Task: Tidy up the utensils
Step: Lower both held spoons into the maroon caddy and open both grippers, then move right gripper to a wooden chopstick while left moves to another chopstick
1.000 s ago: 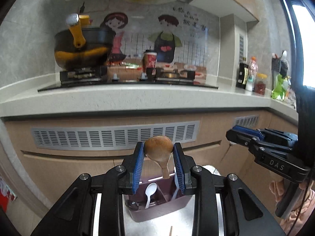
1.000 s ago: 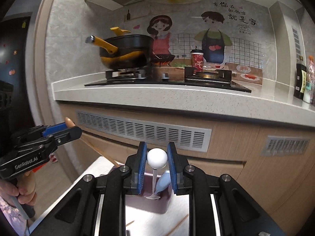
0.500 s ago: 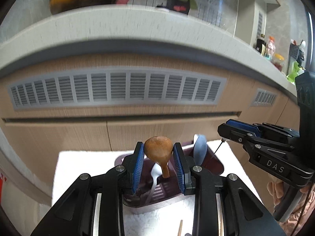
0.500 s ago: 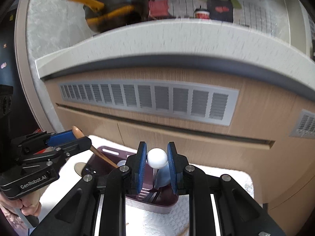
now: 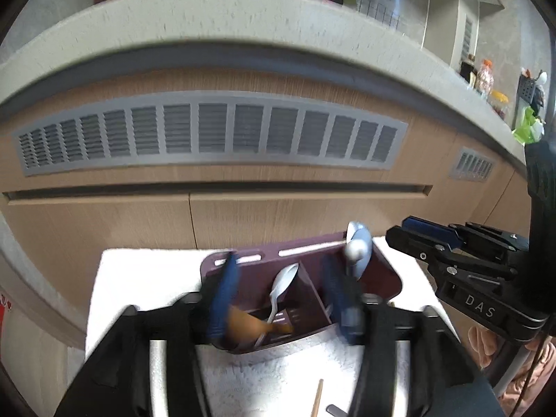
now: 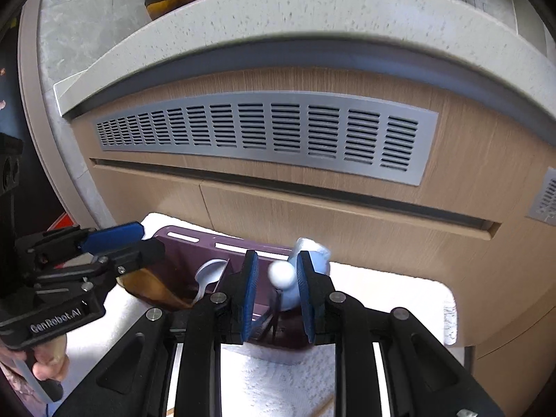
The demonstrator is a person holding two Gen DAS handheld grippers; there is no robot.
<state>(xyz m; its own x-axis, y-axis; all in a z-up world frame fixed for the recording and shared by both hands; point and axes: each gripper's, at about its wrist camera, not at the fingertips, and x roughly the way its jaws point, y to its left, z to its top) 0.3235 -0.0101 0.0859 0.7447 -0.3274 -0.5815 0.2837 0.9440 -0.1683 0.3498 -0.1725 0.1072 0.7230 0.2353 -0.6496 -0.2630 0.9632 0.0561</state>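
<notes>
Purple plastic cutlery caddy (image 5: 385, 271) sits on a white towel (image 5: 146, 278) in the lower middle of both wrist views, in front of a wood cabinet front with a grey vent grille (image 5: 208, 132).

Left gripper (image 5: 281, 299): jaws opening, blurred, standing well apart, nothing pressed between the pads. Wooden spoon (image 5: 250, 325) lies just below them, bowl down and tilted, inside the caddy's left compartment. In the right wrist view it shows as a brown bowl (image 6: 149, 290) at the lower left, under the left gripper's body. Judged as just released, so that spoon is done.

White plastic spoon (image 5: 283, 285) is already leaning in the same left compartment, against the divider.

Right gripper (image 6: 276, 279): jaws narrow and opening a little. White round-ended spoon handle (image 6: 282, 274) sits between the blue pads over the right compartment. It looks to touch the right pad, with a gap showing on the left pad's side; cannot tell if it is really clamped. Pale blue spoon (image 6: 311, 253) stands in that right compartment just behind it, against the back wall.

Progress, judged: well along. Three pieces are in the caddy, and the fourth is at the point of being dropped in. Left to do: let go of the white-handled piece and pull both grippers back.

A wooden stick, likely a chopstick (image 5: 317, 398), lies on the towel at the bottom centre of the left view, so at least one item is not yet sorted. A small dark metal end (image 5: 334, 409) beside it is too cropped to name.
</notes>
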